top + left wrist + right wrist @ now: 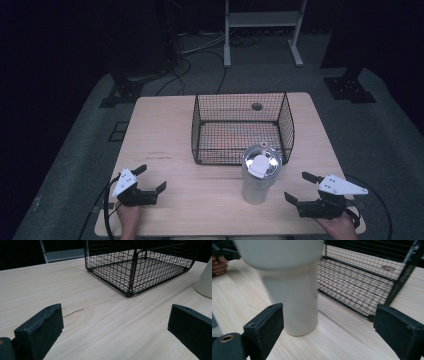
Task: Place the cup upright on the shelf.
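Setup: wooden table (165, 150) w/ black wire basket (242, 127) at centre-rear and a white tumbler (260, 175) standing upright just in front of the basket's front right corner.

Tumbler: tall, pale body, narrower at base, clear lid w/ white tab on top. Lid overlaps the basket's front rim in the high view; in the right gripper view the base stands on bare wood, just beside the basket front edge. Whether body and wire touch cannot be told.

Basket: open top, mesh floor, nothing seen inside. A round hole in the table shows through the rear mesh.

Left gripper (150, 182): held low over the table's front left, well apart from the tumbler. Jaws wide open, nothing between them. In the left gripper view (115, 322) the jaws frame bare wood; basket corner ahead, tumbler base at the far right edge. The person's left hand (129, 214) grips it from the table's front edge; cable loops off to the left.

Right gripper (302, 187): front right of the table, near the tumbler's right side, not touching. Jaws wide open, holding nothing. In the right gripper view (329, 322) the tumbler stands ahead of the left jaw, partly inside the gap line, no contact. Right hand (342, 226) at the lower edge; grey 3-cornered plate on top.
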The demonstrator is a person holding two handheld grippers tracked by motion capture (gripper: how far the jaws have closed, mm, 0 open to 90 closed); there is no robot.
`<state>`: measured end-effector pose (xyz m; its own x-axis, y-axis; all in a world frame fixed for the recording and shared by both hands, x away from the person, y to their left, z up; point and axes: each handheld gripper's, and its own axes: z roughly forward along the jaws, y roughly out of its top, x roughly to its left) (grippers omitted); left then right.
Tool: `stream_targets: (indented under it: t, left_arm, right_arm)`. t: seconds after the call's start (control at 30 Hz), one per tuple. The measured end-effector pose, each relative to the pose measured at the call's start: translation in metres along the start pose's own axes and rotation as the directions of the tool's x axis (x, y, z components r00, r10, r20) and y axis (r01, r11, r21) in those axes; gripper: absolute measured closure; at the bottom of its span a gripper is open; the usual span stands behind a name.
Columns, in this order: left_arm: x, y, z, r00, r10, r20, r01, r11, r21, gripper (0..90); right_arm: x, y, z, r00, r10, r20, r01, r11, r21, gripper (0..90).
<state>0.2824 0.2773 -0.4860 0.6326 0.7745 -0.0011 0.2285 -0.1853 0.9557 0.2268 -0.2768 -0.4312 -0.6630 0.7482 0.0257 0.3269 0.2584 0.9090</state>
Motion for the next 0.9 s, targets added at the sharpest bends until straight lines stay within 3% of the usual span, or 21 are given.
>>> stream_targets:
  t: [0.3,0.53,0.9]
  left_arm:
    - [-0.001,0.000,-0.002,0.9999,0.015,0.009,-0.015,0.9998,-0.015,0.0]
    - [0.000,0.000,-0.002,1.0000,0.005,0.004,-0.005,0.9999,-0.013,0.0]
    - [-0.001,0.000,-0.001,1.0000,0.006,0.003,-0.006,0.9999,-0.010,0.0]
  right_arm:
    - [0.019,0.011,0.005,0.9974,-0.046,-0.055,0.046,0.999,-0.004,8.8]
    - [0.027,0.015,0.013,0.9927,-0.051,-0.109,0.051,0.999,-0.007,8.8]
    - [0.033,0.020,0.028,0.9876,-0.083,-0.134,0.084,0.996,0.006,8.7]
